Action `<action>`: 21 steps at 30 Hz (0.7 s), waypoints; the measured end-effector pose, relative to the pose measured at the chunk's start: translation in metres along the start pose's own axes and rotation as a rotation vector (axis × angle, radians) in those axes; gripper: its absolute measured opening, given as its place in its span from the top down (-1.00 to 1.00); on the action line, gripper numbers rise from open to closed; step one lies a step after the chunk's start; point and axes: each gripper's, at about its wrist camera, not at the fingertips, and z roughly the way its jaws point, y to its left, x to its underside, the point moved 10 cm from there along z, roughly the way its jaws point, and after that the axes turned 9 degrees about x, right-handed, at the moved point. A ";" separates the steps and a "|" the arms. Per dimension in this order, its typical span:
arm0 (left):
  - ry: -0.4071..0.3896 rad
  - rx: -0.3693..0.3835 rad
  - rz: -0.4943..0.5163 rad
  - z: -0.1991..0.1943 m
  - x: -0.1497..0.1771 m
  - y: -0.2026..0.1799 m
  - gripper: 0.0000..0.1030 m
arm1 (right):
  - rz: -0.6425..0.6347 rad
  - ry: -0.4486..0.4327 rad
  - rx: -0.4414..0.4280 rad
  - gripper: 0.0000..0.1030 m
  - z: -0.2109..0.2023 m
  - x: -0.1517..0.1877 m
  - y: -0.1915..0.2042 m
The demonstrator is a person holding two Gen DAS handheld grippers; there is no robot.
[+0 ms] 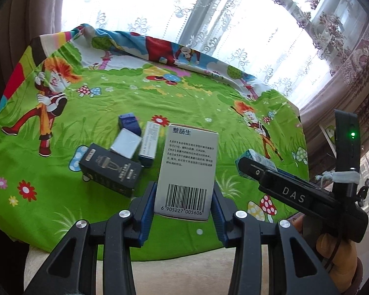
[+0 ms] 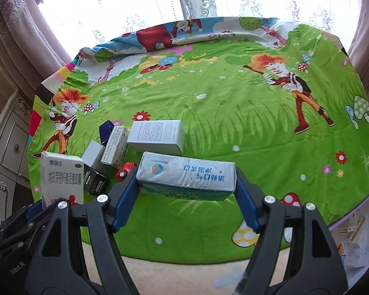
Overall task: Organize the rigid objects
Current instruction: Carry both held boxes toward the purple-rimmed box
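My left gripper (image 1: 183,211) is shut on a white medicine box (image 1: 188,169) with a barcode, held upright above the cloth; the box also shows in the right wrist view (image 2: 61,179). My right gripper (image 2: 187,196) is shut on a teal and white box (image 2: 187,174), held crosswise; it also shows in the left wrist view (image 1: 253,159). On the cloth lie a black box (image 1: 110,172), a small white box (image 1: 126,143), a dark blue box (image 1: 129,121), a narrow white box (image 1: 148,142), a larger white box (image 2: 157,136) and a small red object (image 2: 125,170).
The round table (image 1: 115,263) carries a bright green cartoon cloth (image 2: 233,113). Lace curtains (image 1: 184,7) and a window stand behind it. A drawer cabinet (image 2: 9,147) stands at the left, and papers (image 2: 351,236) lie low at the right.
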 end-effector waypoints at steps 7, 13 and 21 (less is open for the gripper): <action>0.029 0.021 0.045 0.010 0.006 -0.030 0.17 | 0.048 -0.026 0.002 -0.47 -0.021 0.006 -0.034; 0.068 0.042 0.097 0.024 0.014 -0.062 0.17 | 0.087 -0.047 0.022 -0.47 -0.037 0.011 -0.068; 0.130 0.097 0.187 0.045 0.030 -0.117 0.17 | 0.164 -0.069 0.064 -0.47 -0.059 0.023 -0.130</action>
